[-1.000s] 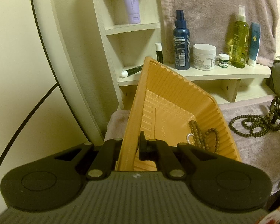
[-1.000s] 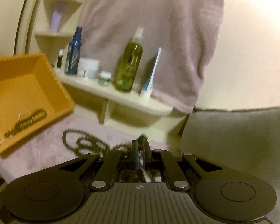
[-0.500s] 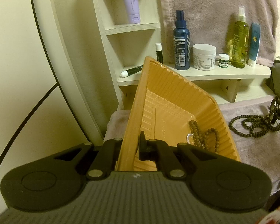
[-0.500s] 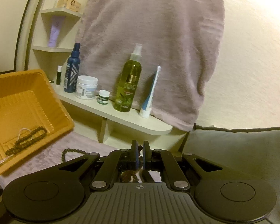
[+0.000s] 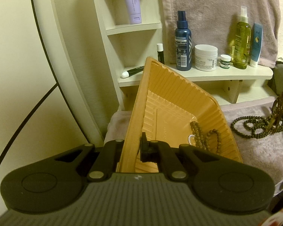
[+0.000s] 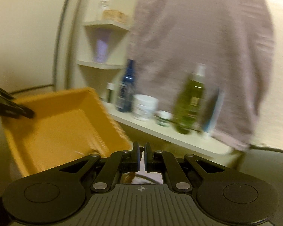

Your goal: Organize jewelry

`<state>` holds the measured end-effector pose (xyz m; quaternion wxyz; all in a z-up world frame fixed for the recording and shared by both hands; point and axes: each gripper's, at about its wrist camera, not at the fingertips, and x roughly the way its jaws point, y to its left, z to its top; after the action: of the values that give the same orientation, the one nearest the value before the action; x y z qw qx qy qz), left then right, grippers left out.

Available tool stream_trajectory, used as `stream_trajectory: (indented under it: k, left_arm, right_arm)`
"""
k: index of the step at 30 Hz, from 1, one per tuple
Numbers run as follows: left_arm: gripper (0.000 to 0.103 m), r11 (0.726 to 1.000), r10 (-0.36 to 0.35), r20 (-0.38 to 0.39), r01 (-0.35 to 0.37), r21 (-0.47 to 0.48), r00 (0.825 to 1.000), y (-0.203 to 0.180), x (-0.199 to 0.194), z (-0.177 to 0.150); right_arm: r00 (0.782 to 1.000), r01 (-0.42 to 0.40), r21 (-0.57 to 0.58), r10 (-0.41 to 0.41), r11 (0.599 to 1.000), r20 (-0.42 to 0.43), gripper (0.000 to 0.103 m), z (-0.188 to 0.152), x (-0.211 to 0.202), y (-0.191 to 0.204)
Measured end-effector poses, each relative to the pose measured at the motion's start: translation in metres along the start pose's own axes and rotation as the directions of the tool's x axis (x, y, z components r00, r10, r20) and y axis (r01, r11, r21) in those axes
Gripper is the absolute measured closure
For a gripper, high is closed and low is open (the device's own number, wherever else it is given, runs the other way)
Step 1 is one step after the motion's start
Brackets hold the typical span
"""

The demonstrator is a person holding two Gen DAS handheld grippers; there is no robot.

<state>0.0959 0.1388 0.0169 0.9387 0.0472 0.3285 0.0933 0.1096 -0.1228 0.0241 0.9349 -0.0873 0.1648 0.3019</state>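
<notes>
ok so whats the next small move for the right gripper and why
Probably carry on over the tray and open. The right gripper is shut on the beads, near the rim, and the left gripper holds the tray tilted.

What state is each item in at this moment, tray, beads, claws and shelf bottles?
Orange tray: tilted, wall clamped by the left claw.
Beads in tray: lying at its lower corner, beside a small pearl piece.
Long bead strand: partly on the towel, one end raised.
Right claw: nearly closed on something dark, identity unclear.
Blue spray bottle: upright, capped.
Cream jar: lidded.
</notes>
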Motion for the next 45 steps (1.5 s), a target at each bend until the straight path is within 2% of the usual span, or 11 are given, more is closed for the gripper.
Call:
stream_trajectory:
  k: [6,12,15,17,23,28,32,36,40,45]
  left_arm:
    - [0.098,1.000,-0.001,0.001,0.001,-0.003,1.000,0.000,0.000,0.000]
    - [0.098,1.000,-0.001,0.004,0.001,-0.002,1.000,0.000,0.001,0.001]
    - [0.098,1.000,-0.003,0.004,0.003,-0.003,1.000,0.000,0.001,0.001]
    - [0.098,1.000,-0.004,0.003,0.004,-0.004,1.000,0.001,0.001,0.001]
    - [0.098,1.000,-0.004,0.003,0.004,-0.007,1.000,0.001,0.000,0.001]
    - [0.098,1.000,-0.002,0.002,0.002,-0.007,1.000,0.001,0.001,0.000]
    - [0.098,1.000,-0.001,0.002,0.001,-0.007,1.000,0.001,0.001,0.000]
    - [0.098,1.000,0.000,0.003,0.000,0.000,1.000,0.001,0.000,0.000]
    - [0.098,1.000,0.002,0.002,-0.002,0.003,1.000,0.000,0.000,0.001]
    - [0.098,1.000,0.003,0.005,-0.004,0.007,1.000,-0.002,-0.001,0.001]
  right_arm:
    - [0.980,-0.198,0.034,0.199,0.980,-0.018,0.099,0.012,0.029,0.035]
    - [0.951,-0.284,0.078,0.292,0.956,-0.107,0.099,-0.001,0.062,0.052]
    - [0.938,-0.306,0.088,0.316,0.948,-0.143,0.099,-0.009,0.068,0.053]
    - [0.937,-0.303,0.084,0.312,0.949,-0.154,0.099,-0.014,0.067,0.052]
    - [0.961,-0.227,0.121,0.243,0.966,-0.132,0.093,-0.024,0.047,0.031]
    - [0.983,-0.098,0.161,0.121,0.982,-0.138,0.085,-0.035,0.027,0.002]
    - [0.987,0.028,0.181,0.001,0.983,-0.159,0.076,-0.051,0.008,-0.021]
    - [0.977,0.143,0.198,-0.106,0.970,-0.186,0.060,-0.067,-0.007,-0.041]
    - [0.960,0.220,0.212,-0.173,0.952,-0.218,0.055,-0.084,-0.020,-0.057]
    - [0.929,0.309,0.231,-0.242,0.923,-0.279,0.052,-0.105,-0.031,-0.075]
